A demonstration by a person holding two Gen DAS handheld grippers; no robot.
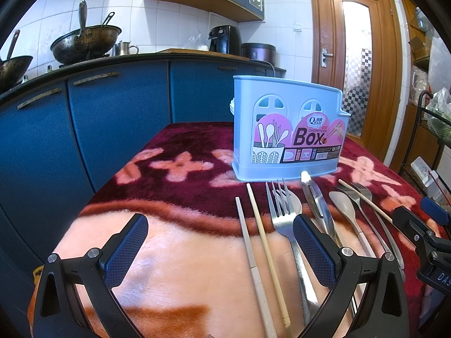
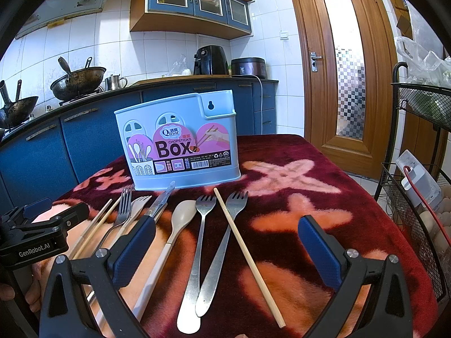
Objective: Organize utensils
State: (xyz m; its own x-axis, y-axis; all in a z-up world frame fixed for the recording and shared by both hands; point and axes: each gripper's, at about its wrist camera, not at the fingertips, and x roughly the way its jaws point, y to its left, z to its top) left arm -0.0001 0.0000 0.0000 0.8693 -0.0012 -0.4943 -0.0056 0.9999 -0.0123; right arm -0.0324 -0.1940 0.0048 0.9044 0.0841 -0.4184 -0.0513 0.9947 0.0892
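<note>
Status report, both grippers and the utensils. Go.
Left gripper open, empty. Right gripper open, empty. Utensils lie loose before the chopsticks box. Nothing blocking.

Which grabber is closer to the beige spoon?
Right, I think. The beige spoon lies just inside the right gripper, beside its left finger. The left gripper sits further left, over the chopsticks and fork.
</note>
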